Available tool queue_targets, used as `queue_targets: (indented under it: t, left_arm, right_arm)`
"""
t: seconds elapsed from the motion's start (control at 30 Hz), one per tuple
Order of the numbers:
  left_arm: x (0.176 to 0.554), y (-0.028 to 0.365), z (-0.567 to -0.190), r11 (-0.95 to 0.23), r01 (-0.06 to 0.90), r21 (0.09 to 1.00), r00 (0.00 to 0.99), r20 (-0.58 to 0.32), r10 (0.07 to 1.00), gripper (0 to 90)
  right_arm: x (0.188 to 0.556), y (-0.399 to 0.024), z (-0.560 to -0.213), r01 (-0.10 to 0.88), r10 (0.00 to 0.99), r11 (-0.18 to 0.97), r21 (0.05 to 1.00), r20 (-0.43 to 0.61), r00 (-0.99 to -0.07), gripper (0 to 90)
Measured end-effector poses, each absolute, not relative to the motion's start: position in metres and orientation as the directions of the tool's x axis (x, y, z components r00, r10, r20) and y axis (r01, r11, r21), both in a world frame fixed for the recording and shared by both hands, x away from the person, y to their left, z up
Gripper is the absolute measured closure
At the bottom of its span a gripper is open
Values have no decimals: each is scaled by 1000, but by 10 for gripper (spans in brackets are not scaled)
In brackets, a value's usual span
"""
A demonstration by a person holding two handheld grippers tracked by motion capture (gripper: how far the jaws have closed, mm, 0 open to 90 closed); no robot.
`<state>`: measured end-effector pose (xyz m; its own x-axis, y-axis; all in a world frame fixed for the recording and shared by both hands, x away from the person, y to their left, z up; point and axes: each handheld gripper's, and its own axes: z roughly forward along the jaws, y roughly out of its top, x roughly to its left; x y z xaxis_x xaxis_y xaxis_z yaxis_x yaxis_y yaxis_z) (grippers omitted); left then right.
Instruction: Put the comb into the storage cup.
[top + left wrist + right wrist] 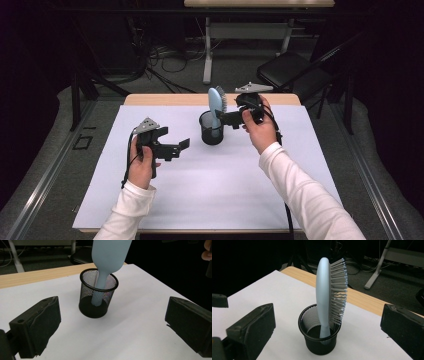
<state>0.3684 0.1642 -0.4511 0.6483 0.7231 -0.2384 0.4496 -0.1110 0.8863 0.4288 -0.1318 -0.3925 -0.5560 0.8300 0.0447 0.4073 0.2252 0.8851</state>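
Left gripper (181,146): low and left of centre in the high view, nearest the person, held above the white sheet (200,190). Its jaws stand wide apart with nothing between them; in the left gripper view they sit at the bottom corners and the cup shows in the gap, well beyond them.

Right gripper (220,118): just right of centre in the high view, close beside the cup. Its jaws are spread wide and grip nothing; the right gripper view shows the brush standing free between and beyond them, touched by neither.

Mesh cup (211,129): black wire pen cup, upright on the white sheet at the middle of the frame, between the two grippers.

Hairbrush (216,106): pale blue, handle down inside the cup, head sticking well above the rim and leaning a little; bristles face right in the right gripper view.

Progress: the brush appears already dropped into the cup and let go, so the placing looks done. What seems left is only drawing the right gripper clear without knocking the top-heavy brush.

Far edge: bare wood strip (165,99) of the table beyond the sheet.
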Motion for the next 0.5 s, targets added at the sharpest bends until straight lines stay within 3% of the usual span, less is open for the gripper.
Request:
queue_targets:
  t: [0.5]
  left_arm:
    - [367,171,-445,-130,444,886,656,-223,721,8]
  right_arm:
    - [412,-151,-397,402,819,251,880,29,-573,0]
